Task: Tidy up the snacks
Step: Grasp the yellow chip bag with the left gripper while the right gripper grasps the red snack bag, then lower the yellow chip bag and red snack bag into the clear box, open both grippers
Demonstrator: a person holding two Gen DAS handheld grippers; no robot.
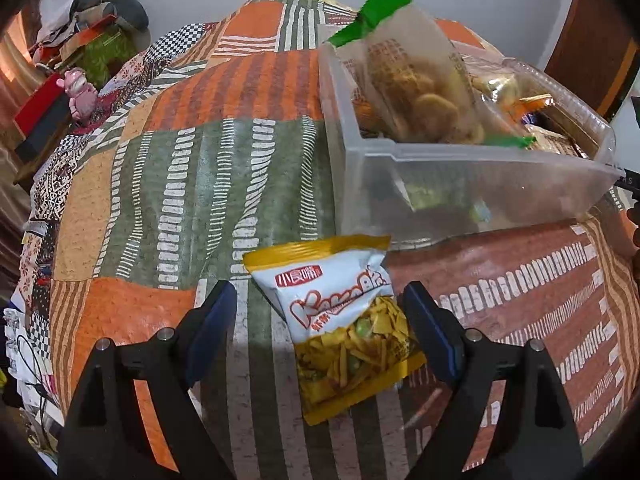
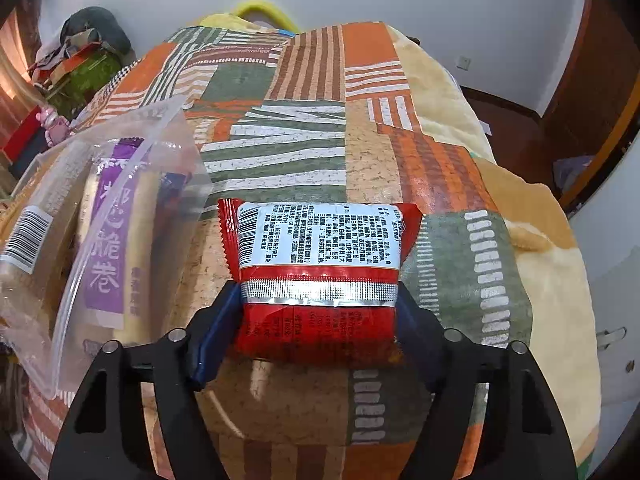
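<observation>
Pinching a red packet (image 2: 320, 276), right claw (image 2: 318, 320); left claw (image 1: 320, 316) gaping.

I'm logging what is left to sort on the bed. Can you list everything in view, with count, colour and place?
Yellow-and-white crinkly snack packet: one, flat on the bedspread, between the left tongs' open fingers.
Red foil snack packet with white label: one, on the bedspread, clamped between the right tongs' fingers.
Clear plastic storage bin: one, on the bed, holding several snacks.
Green-sealed clear bag of golden biscuits: one, upright in the bin.
Purple-labelled pale roll packet: one, inside the bin.
Patchwork bedspread: one, orange, green and white.
Pink figurine: one, beside the bed.
Left tongs: black, blue pads, open.
Right tongs: black, blue pads, gripping.
</observation>
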